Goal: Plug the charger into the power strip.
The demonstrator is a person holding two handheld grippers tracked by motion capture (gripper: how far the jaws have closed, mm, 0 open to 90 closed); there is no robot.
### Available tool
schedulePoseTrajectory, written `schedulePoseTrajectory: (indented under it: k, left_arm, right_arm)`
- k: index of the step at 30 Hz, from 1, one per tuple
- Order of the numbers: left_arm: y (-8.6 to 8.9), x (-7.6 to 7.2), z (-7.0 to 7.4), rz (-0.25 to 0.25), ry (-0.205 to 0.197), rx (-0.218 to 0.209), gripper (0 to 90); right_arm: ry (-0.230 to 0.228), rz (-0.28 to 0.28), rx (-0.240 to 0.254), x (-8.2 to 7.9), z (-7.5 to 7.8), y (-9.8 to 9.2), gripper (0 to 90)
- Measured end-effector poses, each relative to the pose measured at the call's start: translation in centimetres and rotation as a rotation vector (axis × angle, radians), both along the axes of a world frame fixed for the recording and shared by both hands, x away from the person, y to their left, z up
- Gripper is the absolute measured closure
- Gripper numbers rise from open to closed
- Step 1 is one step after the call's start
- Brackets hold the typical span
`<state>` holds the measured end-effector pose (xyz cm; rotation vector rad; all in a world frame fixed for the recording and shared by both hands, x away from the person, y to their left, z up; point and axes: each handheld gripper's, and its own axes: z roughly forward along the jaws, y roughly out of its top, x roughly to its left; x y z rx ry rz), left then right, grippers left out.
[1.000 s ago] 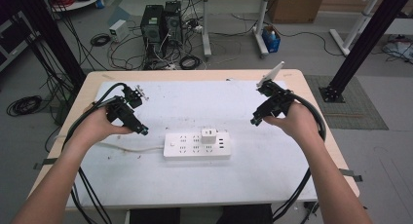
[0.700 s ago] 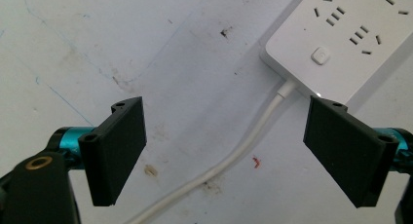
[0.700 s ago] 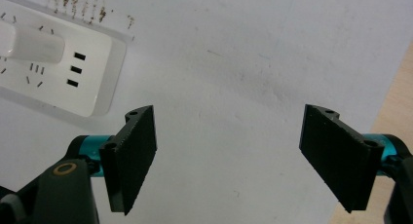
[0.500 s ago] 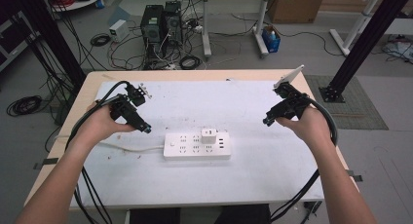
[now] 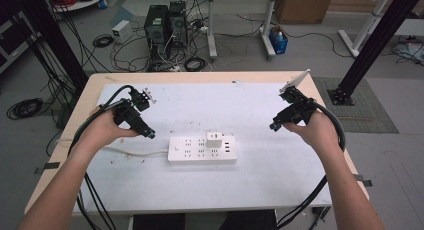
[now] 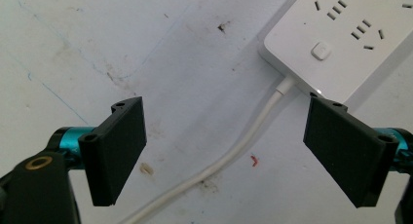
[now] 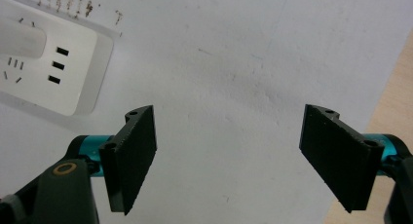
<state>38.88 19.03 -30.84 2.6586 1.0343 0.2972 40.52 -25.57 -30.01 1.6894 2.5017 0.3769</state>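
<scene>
A white power strip point(image 5: 201, 149) lies flat in the middle of the white-covered table point(image 5: 250, 185), with a white plug adapter point(image 5: 215, 138) seated in one of its sockets. Its white cord point(image 6: 229, 153) runs off to the left. My left gripper point(image 5: 148, 134) hovers just left of the strip's switch end point(image 6: 321, 51), jaws wide open and empty point(image 6: 226, 153). My right gripper point(image 5: 274, 126) is held well right of the strip, near the table's right edge, also open with nothing between its jaws point(image 7: 229, 153). The strip's USB end point(image 7: 53, 65) is at the upper left of the right gripper view.
Black cables trail from both grippers over the table's front and sides. The wooden table edge point(image 7: 394, 102) lies close to the right gripper. Computer towers point(image 5: 165, 22) and tangled cables sit on the floor beyond the table. A black frame post point(image 5: 375, 45) stands at the right.
My right gripper has moved right and away from the power strip toward the table's right edge. The left gripper has shifted slightly toward the strip's left end.
</scene>
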Motion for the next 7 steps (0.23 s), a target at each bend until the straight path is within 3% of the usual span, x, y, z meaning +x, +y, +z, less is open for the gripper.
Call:
schedulePoseTrajectory:
  k: [7]
  left_arm:
    - [0.01,0.13,-0.23,0.003,-0.005,-0.007,15.7]
  right_arm:
    - [-0.006,-0.002,-0.001,0.13,-0.29,-0.59,20.9]
